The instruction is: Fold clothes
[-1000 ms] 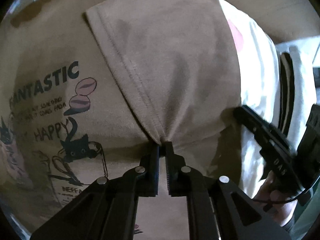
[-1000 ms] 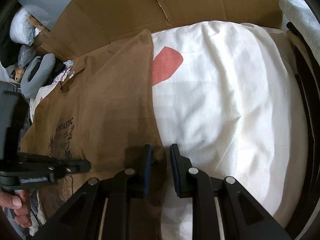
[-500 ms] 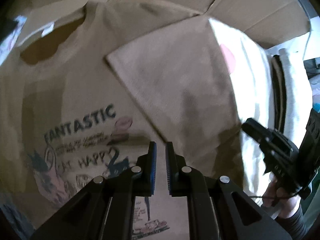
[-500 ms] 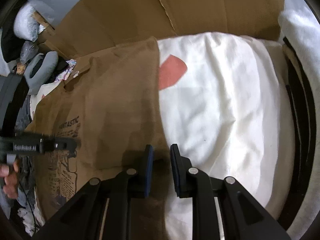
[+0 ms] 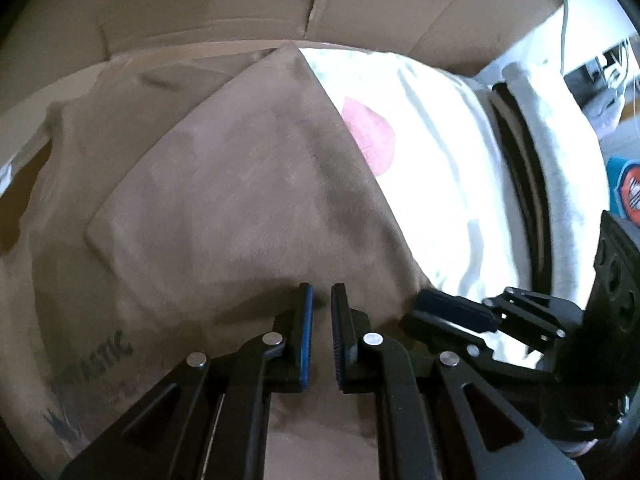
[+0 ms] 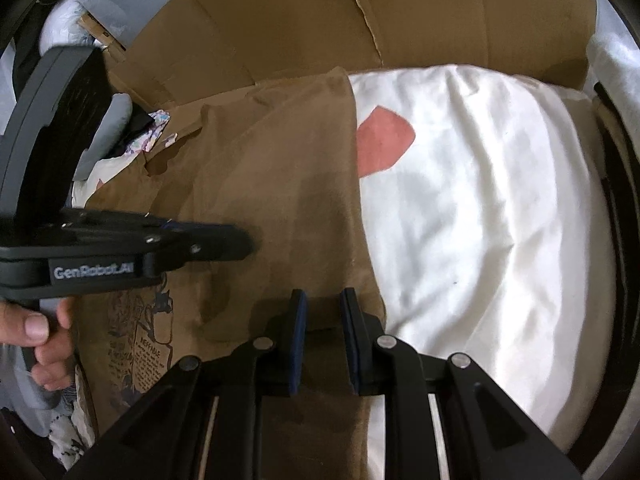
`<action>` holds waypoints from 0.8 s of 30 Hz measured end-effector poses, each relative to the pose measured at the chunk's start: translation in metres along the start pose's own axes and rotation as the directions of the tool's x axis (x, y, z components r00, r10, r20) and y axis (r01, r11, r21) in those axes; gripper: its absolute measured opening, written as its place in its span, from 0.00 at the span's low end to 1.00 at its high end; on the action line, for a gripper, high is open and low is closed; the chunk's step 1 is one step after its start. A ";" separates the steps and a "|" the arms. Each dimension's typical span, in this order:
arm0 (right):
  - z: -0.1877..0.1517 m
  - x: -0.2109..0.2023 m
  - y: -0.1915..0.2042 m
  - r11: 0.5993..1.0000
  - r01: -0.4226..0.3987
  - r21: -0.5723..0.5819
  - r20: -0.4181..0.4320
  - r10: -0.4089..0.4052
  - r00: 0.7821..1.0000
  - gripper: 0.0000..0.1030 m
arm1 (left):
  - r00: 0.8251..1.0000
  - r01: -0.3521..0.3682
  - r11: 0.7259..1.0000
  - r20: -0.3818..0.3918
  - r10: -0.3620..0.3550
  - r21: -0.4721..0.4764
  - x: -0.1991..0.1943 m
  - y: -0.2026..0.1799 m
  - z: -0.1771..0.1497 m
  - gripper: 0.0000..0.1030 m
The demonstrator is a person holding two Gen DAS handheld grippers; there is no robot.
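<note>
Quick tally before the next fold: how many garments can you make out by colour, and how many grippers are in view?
Brown printed T-shirt: 1
White garment with a red patch: 1
Black-and-white striped garment, at the right edge: 1
Grippers: 2, left gripper and right gripper, both open over the brown shirt
Total: 3 garments, 2 grippers. The pile at the far left is too unclear to count.

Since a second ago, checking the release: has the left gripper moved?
Yes. The left gripper let the folded sleeve go and moved right, away from the FANTASTIC print.
</note>
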State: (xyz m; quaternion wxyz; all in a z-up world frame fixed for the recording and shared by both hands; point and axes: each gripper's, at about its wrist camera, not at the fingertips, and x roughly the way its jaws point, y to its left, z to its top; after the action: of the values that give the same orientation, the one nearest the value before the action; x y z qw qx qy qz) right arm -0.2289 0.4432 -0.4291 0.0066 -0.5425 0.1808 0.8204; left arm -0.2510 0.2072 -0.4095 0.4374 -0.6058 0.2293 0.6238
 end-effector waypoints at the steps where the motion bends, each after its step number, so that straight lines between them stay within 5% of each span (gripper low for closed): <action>1: -0.001 0.003 0.000 1.000 0.003 0.004 -0.006 -0.003 1.000 0.17 | 1.000 -0.014 1.000 -0.006 0.014 -0.001 0.002 0.007 -0.002 0.08; 14: -0.012 -0.011 -0.003 0.999 -0.025 0.044 0.074 0.022 0.997 0.16 | 0.999 -0.034 0.999 0.011 0.034 -0.035 -0.025 0.031 -0.028 0.08; 18: -0.017 -0.043 0.004 0.999 -0.025 0.024 0.117 0.022 0.993 0.30 | 0.997 -0.074 0.994 0.032 0.076 -0.085 -0.058 0.036 -0.052 0.11; 19: -0.019 -0.048 0.006 0.999 -0.030 0.014 0.113 0.028 0.993 0.30 | 0.996 -0.078 0.993 0.025 0.080 -0.088 -0.067 0.037 -0.059 0.16; 21: -0.022 -0.060 0.011 1.000 -0.024 0.000 0.102 0.024 0.994 0.30 | 0.996 -0.086 0.992 0.012 0.087 -0.095 -0.085 0.038 -0.073 0.42; 24: -0.022 -0.083 0.020 1.000 -0.010 -0.002 0.067 0.010 0.998 0.30 | 0.996 -0.070 0.988 0.039 0.076 -0.136 -0.133 0.042 -0.105 0.53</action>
State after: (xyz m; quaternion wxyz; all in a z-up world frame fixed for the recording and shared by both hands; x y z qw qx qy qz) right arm -0.1794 0.4338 -0.3567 0.0080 -0.5139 0.1825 0.8382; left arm -0.2426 0.0648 -0.3098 0.3773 -0.6114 0.1989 0.6665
